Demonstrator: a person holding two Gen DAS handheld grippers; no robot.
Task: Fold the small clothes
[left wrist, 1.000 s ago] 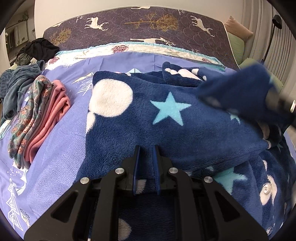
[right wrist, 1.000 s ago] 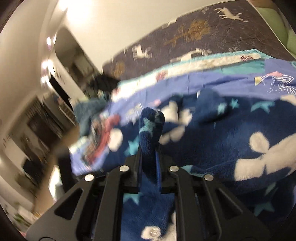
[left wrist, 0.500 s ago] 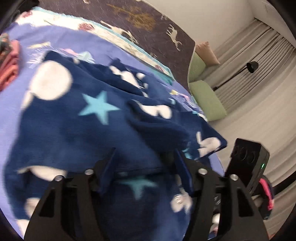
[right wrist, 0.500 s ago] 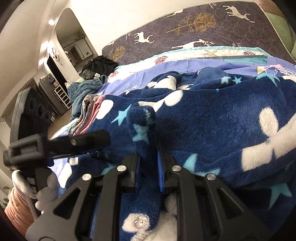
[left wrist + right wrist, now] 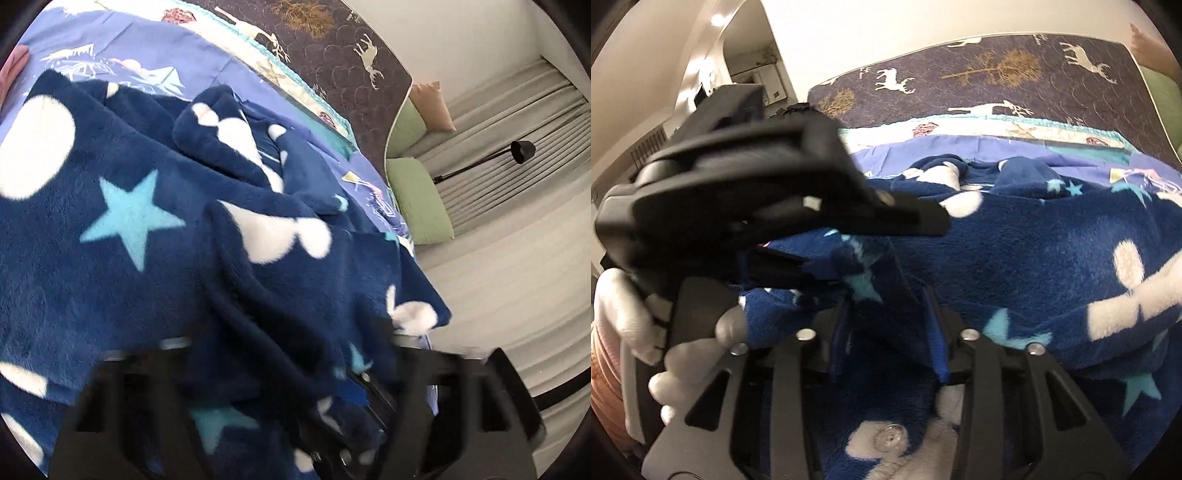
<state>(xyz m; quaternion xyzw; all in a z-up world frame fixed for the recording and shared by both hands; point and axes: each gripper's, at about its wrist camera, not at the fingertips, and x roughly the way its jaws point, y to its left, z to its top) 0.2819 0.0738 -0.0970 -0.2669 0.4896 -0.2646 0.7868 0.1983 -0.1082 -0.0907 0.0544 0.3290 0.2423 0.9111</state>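
Now both the left gripper [image 5: 291, 354] and right gripper [image 5: 888, 325] spread wide around the fleece garment [image 5: 1034, 258]

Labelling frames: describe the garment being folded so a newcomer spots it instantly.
On the bed with the lilac sheet, it is the navy fleece garment spread across the middle. Unlike the deer-print mattress behind, it is fluffy with white blobs and turquoise stars.
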